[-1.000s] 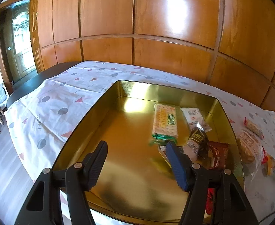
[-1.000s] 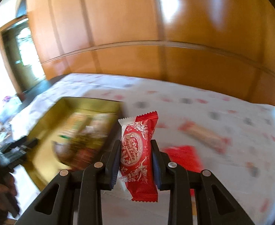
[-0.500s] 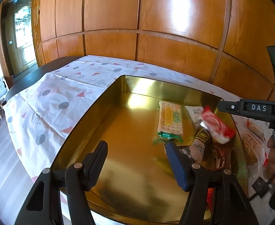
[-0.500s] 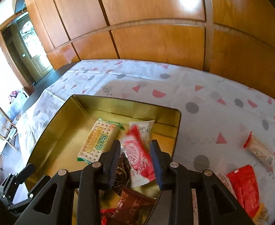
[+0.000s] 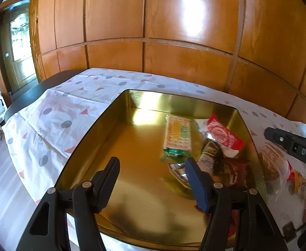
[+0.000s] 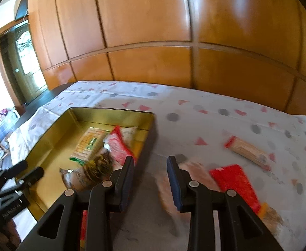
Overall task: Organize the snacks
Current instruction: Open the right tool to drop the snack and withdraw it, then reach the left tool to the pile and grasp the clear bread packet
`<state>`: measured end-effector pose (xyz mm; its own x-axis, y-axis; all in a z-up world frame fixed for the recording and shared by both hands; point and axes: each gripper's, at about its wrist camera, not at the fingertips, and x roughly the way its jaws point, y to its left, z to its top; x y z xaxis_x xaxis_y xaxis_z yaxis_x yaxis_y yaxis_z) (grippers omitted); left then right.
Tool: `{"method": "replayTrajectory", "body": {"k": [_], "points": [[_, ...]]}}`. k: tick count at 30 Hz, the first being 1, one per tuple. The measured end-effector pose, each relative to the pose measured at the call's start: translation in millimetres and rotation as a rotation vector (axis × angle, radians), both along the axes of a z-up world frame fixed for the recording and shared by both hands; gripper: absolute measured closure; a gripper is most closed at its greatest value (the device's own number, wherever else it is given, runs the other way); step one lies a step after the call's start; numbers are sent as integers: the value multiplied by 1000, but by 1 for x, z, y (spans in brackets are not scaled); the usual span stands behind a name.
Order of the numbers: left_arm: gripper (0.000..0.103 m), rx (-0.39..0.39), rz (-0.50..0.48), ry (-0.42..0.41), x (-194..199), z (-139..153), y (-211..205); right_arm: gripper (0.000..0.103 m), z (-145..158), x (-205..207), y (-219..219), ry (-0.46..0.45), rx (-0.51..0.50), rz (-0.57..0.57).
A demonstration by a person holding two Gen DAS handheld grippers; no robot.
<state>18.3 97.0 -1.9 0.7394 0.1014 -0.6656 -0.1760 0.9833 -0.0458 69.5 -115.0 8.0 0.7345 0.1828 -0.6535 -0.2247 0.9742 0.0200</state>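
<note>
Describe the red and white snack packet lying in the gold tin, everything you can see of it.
The red and white snack packet is a glossy sealed wrapper, red with a round white emblem and crimped white ends. It lies tilted inside the gold tin near its right wall, propped on other wrapped snacks beside the cracker pack. No gripper touches it.

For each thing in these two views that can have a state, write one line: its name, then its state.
Gold tin: lidless, partly filled.
Red snack packet: released, lying in the tin on other snacks.
Cracker pack: sealed, flat in the tin.
Long biscuit pack: on the tablecloth, outside the tin.
Left hand-held gripper: open, empty.
Right hand-held gripper: open, empty.
</note>
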Motion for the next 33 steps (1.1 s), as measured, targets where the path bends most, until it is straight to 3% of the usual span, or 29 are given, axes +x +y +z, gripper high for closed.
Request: {"method": "replayTrajectory", "body": {"k": [16, 27, 33], "points": [[37, 63, -93, -20, -9, 13, -36, 69, 7, -44, -117, -76, -70, -262], [37, 98, -177, -16, -6, 15, -64, 69, 0, -71, -221, -81, -47, -555], [37, 117, -239, -9, -5, 15, -82, 65, -21, -80, -276, -43, -69, -739]]}}
